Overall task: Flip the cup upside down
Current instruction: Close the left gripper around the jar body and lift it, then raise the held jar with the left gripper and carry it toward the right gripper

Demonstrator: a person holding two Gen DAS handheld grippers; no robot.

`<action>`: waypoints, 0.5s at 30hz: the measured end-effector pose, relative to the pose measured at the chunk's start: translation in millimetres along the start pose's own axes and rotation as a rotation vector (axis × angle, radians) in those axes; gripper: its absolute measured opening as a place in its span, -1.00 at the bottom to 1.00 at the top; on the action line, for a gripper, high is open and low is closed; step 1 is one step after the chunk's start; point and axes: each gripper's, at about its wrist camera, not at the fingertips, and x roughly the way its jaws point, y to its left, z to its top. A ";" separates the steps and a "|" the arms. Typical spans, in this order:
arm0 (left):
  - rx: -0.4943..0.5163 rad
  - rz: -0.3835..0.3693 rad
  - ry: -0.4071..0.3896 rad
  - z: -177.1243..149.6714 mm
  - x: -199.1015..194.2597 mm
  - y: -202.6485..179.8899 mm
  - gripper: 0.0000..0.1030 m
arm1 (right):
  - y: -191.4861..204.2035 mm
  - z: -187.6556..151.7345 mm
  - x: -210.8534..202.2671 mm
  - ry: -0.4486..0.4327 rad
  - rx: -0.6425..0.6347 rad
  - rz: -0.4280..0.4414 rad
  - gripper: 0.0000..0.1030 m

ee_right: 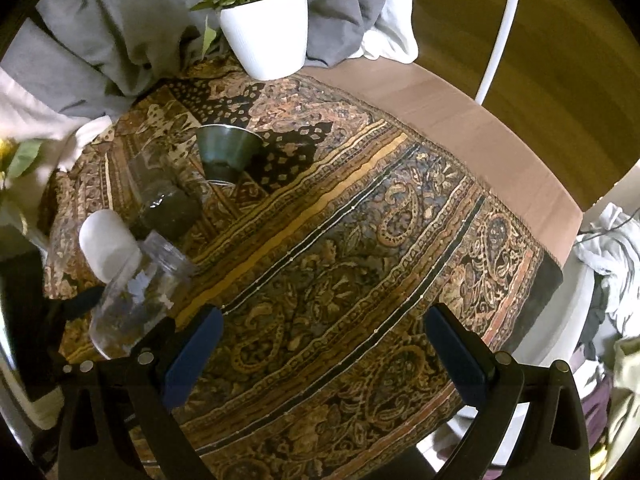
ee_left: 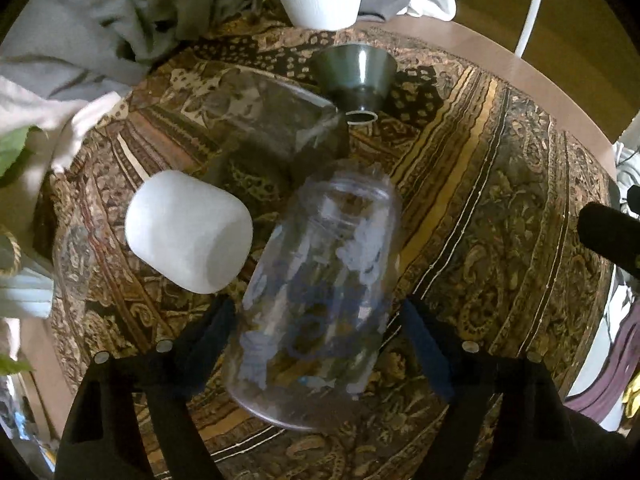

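A clear glass cup with white and blue printed figures (ee_left: 320, 300) sits between the fingers of my left gripper (ee_left: 318, 340), tilted, its narrow end pointing away over the patterned cloth (ee_left: 480, 200). The fingers press its sides. The same cup shows in the right wrist view (ee_right: 136, 300) at lower left, held above the cloth. My right gripper (ee_right: 320, 344) is open and empty over the cloth's right half.
A white cup (ee_left: 188, 232) stands upside down left of the held cup. A second clear glass (ee_left: 272, 120) and a dark green metal cup (ee_left: 356, 76) stand upside down behind. A white plant pot (ee_right: 266, 28) stands at the table's back edge, with grey cloth (ee_right: 100, 40) behind.
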 end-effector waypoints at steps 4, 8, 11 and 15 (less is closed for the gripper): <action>-0.032 -0.016 0.003 1.4 2.3 -1.9 0.54 | -3.1 2.8 0.3 -0.003 -0.003 0.003 0.98; -0.065 -0.008 -0.005 0.4 0.6 -5.8 0.52 | -7.9 6.0 1.5 -0.001 -0.021 0.001 0.98; -0.108 -0.016 -0.004 -1.7 -2.0 -7.9 0.52 | -11.5 8.4 0.7 -0.004 -0.039 0.005 0.98; -0.163 -0.009 -0.024 -5.4 -12.7 -15.0 0.50 | -15.9 12.2 -0.6 -0.012 -0.088 0.014 0.98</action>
